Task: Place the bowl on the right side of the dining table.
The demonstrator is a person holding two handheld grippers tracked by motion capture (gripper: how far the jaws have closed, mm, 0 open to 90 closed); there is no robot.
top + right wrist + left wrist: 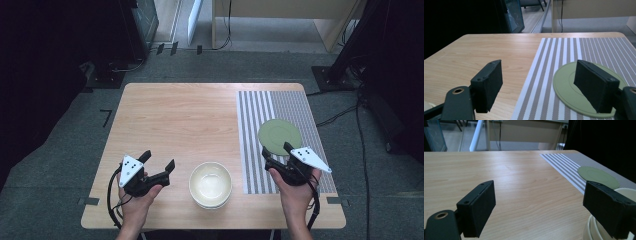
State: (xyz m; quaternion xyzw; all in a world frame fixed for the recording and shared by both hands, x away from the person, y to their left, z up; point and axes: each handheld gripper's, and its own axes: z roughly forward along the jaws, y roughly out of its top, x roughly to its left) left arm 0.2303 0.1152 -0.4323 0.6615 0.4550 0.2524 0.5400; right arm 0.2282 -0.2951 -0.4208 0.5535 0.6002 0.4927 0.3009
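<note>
**Both grippers empty at the near edge**

While I hold the rig steady, my left gripper (160,161) sits near the tabletop's (190,115) near-left corner with its jaws spread wide and nothing between them. In the left gripper view, bare wood fills the gap between the two black jaws, and the right-hand jaw overlaps the rim of the bowl (596,230) at the lower right of that view; I cannot tell whether it touches.

The bowl (210,183), cream-white and upright, stands at the middle of the near edge, between my two hands. It looks like more than one bowl nested together, though I cannot tell for sure.

My right gripper (276,152) is near the near-right corner, over the striped mat (255,125) that covers the right side of the tabletop. Its jaws stand apart and hold nothing. In the right gripper view, one jaw sits over the wood beside the mat's left border and the other over the disc (569,90).

The disc (279,136), flat and green, lies on the mat towards the right edge, just beyond my right gripper's tips. It is well apart from the bowl.
</note>
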